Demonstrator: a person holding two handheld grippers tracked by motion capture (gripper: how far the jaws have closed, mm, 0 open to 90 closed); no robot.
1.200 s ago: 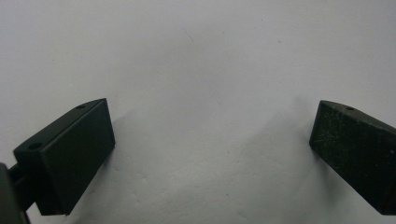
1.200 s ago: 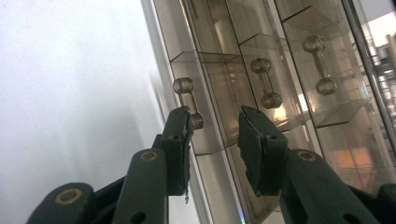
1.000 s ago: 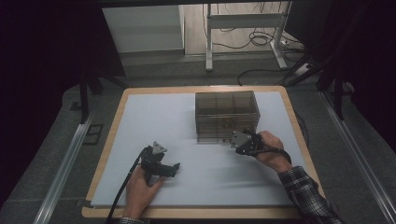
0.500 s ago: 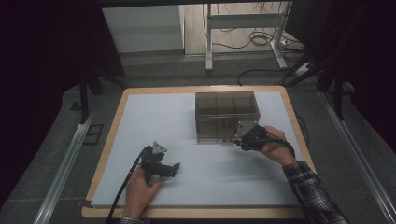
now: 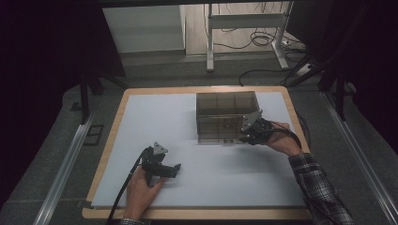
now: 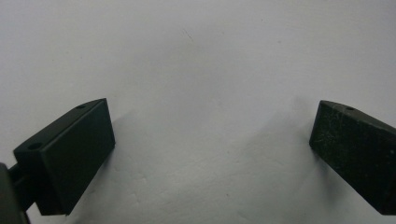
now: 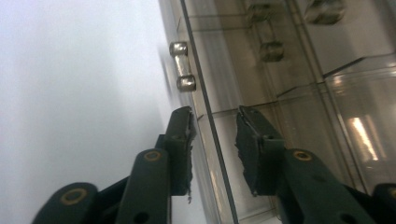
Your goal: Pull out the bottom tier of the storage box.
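A smoky clear box [image 5: 227,115] with several compartments stands on the white board [image 5: 187,122], right of centre. My right gripper [image 5: 245,134] is at the box's front right corner. In the right gripper view its jaws [image 7: 212,126] straddle the edge of a clear front panel [image 7: 219,154], with a small gap on each side. They have just been closing. A small metal knob [image 7: 182,72] sits on that panel just beyond the fingertips. My left gripper [image 5: 174,168] rests low on the board at the front left, open [image 6: 212,140] with nothing between its jaws.
The board lies on a wooden tabletop [image 5: 197,214] with a narrow rim all round. Metal rails [image 5: 61,168] run along both sides of the table. Table legs and cables [image 5: 253,42] lie on the floor beyond the far edge.
My right gripper has moved up and a little away along the box's front right corner, with its jaws narrower. The left hand has kept still.
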